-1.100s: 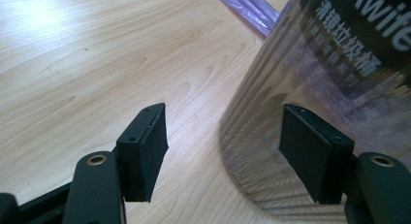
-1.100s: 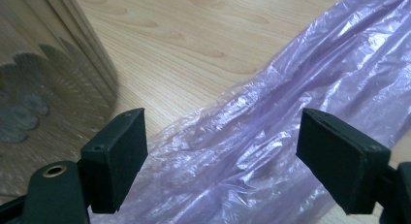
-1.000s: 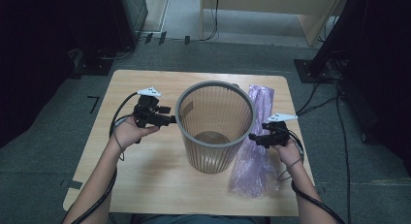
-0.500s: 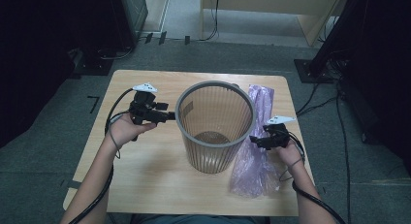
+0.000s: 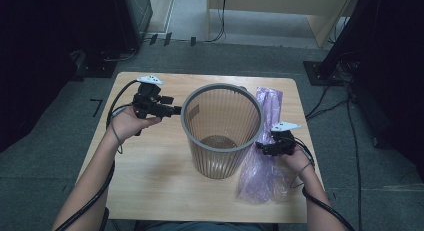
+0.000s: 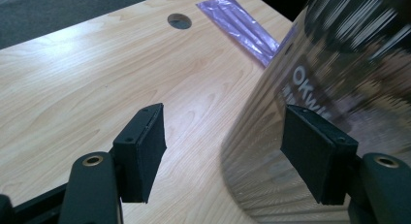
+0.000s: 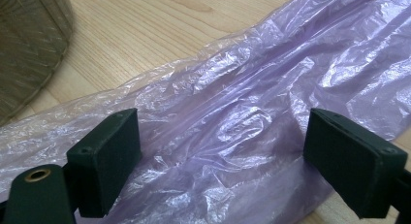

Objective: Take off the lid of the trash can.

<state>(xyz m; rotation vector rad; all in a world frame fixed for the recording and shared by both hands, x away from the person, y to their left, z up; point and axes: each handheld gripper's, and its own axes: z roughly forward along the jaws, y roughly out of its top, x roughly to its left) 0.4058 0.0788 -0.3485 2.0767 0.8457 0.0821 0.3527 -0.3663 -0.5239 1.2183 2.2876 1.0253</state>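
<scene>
High view: bin [image 5: 222, 128] at frame centre, purple bag [image 5: 265, 161] lower right beside it. Right gripper [image 5: 265, 147] over bag, jaws just widened, released. Left gripper [image 5: 172, 110] at bin's rim, released.

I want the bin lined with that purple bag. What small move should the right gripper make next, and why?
Probably lower the right gripper and close it on the purple bag. Its jaws have just been opening and stand wide over the crumpled plastic without pressing it, and the bag lies flat on the table beside the wastebasket, so it seems it must be gripped before it can be lifted over the rim.
</scene>
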